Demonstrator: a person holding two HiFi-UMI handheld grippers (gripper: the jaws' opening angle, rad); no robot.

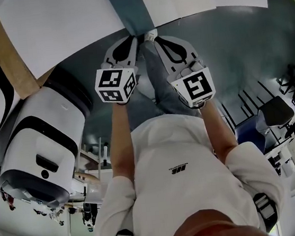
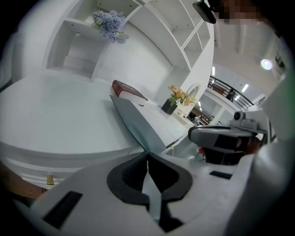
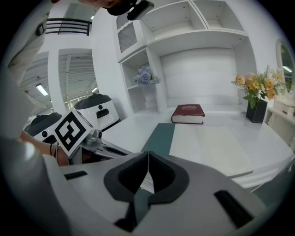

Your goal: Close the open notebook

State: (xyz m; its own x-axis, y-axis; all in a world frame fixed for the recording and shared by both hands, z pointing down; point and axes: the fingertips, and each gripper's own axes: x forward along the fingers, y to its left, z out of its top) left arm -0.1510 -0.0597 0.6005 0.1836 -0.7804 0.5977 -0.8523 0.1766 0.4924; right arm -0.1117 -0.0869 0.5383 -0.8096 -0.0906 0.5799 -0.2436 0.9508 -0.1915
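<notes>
As left tool (image 1: 134, 38) pinches notebook cover (image 1: 133, 7), right tool (image 1: 151, 35) beside, pinching too

Bright showroom-like hall, white shelving (image 3: 203, 32), flower vase (image 3: 256, 109), white robots (image 1: 43, 138).

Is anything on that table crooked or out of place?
Only the open notebook's teal cover: it stands tilted up off the white table, pinched in the left gripper. The dark red book lies flat.

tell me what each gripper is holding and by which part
Both hold the notebook by its near edge: left gripper pinches the raised teal cover, right gripper the edge at the white pages.
</notes>
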